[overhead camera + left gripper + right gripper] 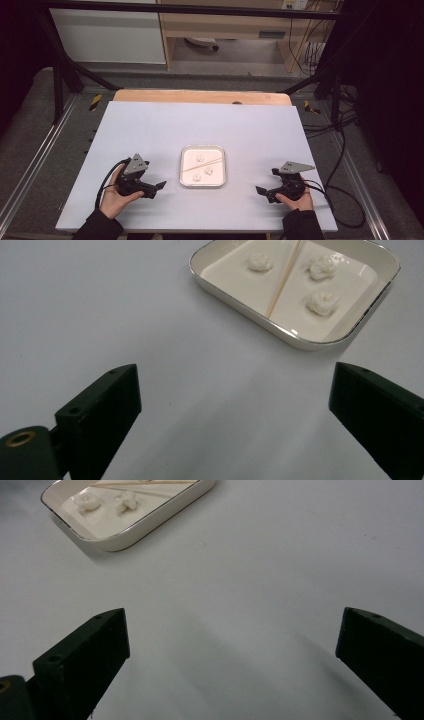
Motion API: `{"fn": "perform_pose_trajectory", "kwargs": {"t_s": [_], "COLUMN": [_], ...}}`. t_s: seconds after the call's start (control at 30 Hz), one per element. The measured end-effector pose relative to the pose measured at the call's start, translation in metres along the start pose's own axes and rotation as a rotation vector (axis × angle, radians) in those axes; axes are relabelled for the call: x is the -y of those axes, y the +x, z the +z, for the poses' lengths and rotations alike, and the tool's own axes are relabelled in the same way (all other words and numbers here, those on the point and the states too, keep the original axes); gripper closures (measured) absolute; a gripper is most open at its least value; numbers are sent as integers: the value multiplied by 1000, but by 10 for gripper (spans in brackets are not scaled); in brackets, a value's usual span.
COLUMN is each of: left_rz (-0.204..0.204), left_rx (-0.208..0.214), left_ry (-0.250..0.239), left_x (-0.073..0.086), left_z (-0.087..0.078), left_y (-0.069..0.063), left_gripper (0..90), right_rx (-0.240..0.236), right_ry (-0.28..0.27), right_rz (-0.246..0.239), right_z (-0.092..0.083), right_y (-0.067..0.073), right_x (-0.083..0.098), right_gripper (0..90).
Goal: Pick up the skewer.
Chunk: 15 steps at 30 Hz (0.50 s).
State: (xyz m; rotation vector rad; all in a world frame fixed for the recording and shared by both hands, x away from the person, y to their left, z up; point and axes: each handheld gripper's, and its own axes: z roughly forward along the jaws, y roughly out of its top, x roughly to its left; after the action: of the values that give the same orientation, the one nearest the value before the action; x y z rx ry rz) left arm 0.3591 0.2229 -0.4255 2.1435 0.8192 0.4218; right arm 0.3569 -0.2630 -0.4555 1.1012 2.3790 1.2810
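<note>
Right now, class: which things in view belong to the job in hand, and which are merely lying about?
Job in hand:
square tray
three white lumps
thin wooden stick
left gripper, jaws apart
right gripper, jaws apart

Lying about:
cables beside the table
wooden cabinet behind

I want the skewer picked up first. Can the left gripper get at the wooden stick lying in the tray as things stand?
Probably yes. The left gripper is open beside the tray, with bare table between them. The wooden stick lies across the tray floor between the white lumps, untouched, though the low rim may hamper a flat grasp.
</note>
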Motion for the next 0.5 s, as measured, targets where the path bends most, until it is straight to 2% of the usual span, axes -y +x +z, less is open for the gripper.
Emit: {"fn": "perform_pose_trajectory", "kwargs": {"t_s": [0.2,0.3,0.5], "left_rz": [15,35,43], "left_rx": [5,8,16], "left_ry": [4,4,13], "left_x": [-17,-30,-44], "left_z": [7,13,23], "left_y": [-6,-11,-15], "left_gripper": [76,79,88], "right_rx": [0,1,-1], "right_ry": [1,1,6], "right_rz": [0,0,-4], "right_z": [0,0,1], "right_y": [0,0,0], "right_x": [0,0,0], "right_gripper": [12,13,15]}}
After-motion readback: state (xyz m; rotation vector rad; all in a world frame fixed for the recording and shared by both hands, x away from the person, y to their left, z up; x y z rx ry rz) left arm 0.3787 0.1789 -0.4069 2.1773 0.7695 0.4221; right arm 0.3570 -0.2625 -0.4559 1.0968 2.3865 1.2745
